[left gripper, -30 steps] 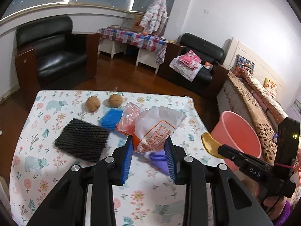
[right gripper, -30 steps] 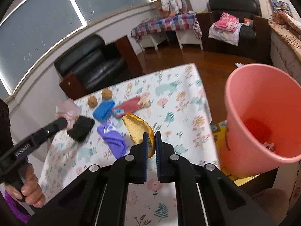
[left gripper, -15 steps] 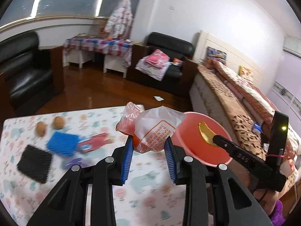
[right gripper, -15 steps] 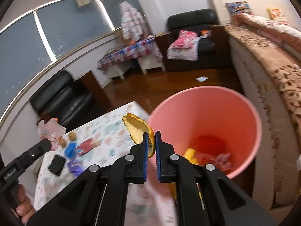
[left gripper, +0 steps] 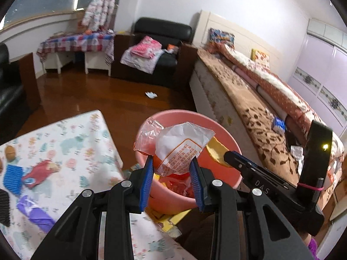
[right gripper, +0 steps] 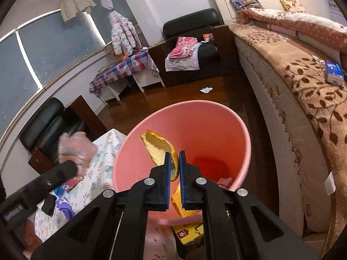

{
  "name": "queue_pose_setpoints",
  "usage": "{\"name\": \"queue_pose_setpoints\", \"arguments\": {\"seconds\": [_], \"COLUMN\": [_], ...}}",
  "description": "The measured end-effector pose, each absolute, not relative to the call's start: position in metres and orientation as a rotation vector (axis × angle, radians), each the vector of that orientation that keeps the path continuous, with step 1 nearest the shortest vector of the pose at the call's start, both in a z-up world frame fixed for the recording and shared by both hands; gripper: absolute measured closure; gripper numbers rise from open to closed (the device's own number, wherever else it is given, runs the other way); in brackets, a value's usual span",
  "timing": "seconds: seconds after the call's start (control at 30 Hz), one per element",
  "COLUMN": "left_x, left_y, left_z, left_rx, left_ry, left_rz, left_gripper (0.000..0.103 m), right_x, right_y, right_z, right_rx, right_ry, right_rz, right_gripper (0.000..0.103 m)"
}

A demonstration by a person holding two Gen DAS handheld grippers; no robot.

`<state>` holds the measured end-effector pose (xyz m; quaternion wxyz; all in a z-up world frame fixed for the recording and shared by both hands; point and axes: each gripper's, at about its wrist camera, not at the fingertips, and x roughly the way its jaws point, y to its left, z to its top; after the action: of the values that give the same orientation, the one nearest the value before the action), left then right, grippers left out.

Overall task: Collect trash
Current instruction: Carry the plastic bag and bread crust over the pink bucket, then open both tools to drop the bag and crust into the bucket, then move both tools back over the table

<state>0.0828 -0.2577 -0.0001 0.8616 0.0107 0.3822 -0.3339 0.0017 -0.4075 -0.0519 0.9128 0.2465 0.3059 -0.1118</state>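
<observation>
Room: bedroom-like space with a dark wooden floor, a black armchair [left gripper: 160,49] with folded clothes on it, and a long bed [right gripper: 303,82] under a brown leaf-pattern cover.
Surface: floral tablecloth on the table [left gripper: 71,143], at the left side of the left wrist view.
Bin: pink bucket [right gripper: 219,117] stands on the floor between the table and the bed; some red and yellow rubbish lies at its bottom.
Left gripper [left gripper: 172,162]: its blue pads are clamped on a crumpled plastic bag [left gripper: 182,145], white with orange print, and it hangs over the mouth of the bucket.
Right gripper [right gripper: 174,162]: the jaws are nearly together and pinch a piece of orange peel [right gripper: 159,147], also held above the open bucket.
Left on the table: a purple wrapper [left gripper: 34,212], a red packet [left gripper: 40,170], a blue ridged pad [left gripper: 10,177] and a brown nut [left gripper: 10,150]; a black mat is at the very edge of the view.
Step in hand: the carry seems finished; both pieces of trash hang over the bin and are not yet released.
Next move: I judge that each gripper needs only to spread its jaws so the trash falls inside. The light bag may stick to a pad, so a small shake can help. After that, the grippers return to the table for the wrapper and the packet.
</observation>
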Motion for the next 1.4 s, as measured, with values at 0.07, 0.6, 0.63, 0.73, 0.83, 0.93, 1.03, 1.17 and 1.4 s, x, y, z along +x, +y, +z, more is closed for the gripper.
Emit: {"name": "queue_pose_setpoints", "arguments": {"seconds": [0.07, 0.6, 0.63, 0.73, 0.83, 0.93, 1.03, 1.17, 1.4], "left_x": [0.086, 0.089, 0.089, 0.087, 0.085, 0.082, 0.079, 0.072, 0.058], "left_y": [-0.268, -0.29, -0.288, -0.282, -0.276, -0.268, -0.261, -0.246, -0.207], "left_z": [-0.011, -0.043, -0.042, -0.035, -0.029, -0.024, -0.019, -0.012, 0.0], "left_rx": [0.027, 0.072, 0.072, 0.062, 0.046, 0.03, 0.017, -0.009, -0.009], "left_ry": [0.835, 0.896, 0.891, 0.876, 0.867, 0.862, 0.854, 0.84, 0.79], "left_rz": [-0.709, -0.733, -0.733, -0.735, -0.733, -0.73, -0.72, -0.697, -0.617], "left_gripper": [0.071, 0.057, 0.056, 0.056, 0.056, 0.056, 0.056, 0.056, 0.056], "right_x": [0.002, 0.007, 0.009, 0.008, 0.005, 0.004, 0.0, -0.004, -0.006], "right_y": [-0.411, -0.418, -0.419, -0.417, -0.413, -0.409, -0.401, -0.389, -0.357], "right_z": [-0.055, -0.067, -0.067, -0.065, -0.061, -0.057, -0.052, -0.042, -0.032], "right_rx": [0.516, 0.549, 0.553, 0.553, 0.548, 0.54, 0.528, 0.506, 0.471], "right_ry": [0.638, 0.67, 0.672, 0.663, 0.646, 0.642, 0.632, 0.613, 0.612], "right_rz": [-0.232, -0.241, -0.239, -0.235, -0.227, -0.222, -0.207, -0.182, -0.108], "right_gripper": [0.095, 0.094, 0.093, 0.082, 0.072, 0.072, 0.072, 0.072, 0.072]}}
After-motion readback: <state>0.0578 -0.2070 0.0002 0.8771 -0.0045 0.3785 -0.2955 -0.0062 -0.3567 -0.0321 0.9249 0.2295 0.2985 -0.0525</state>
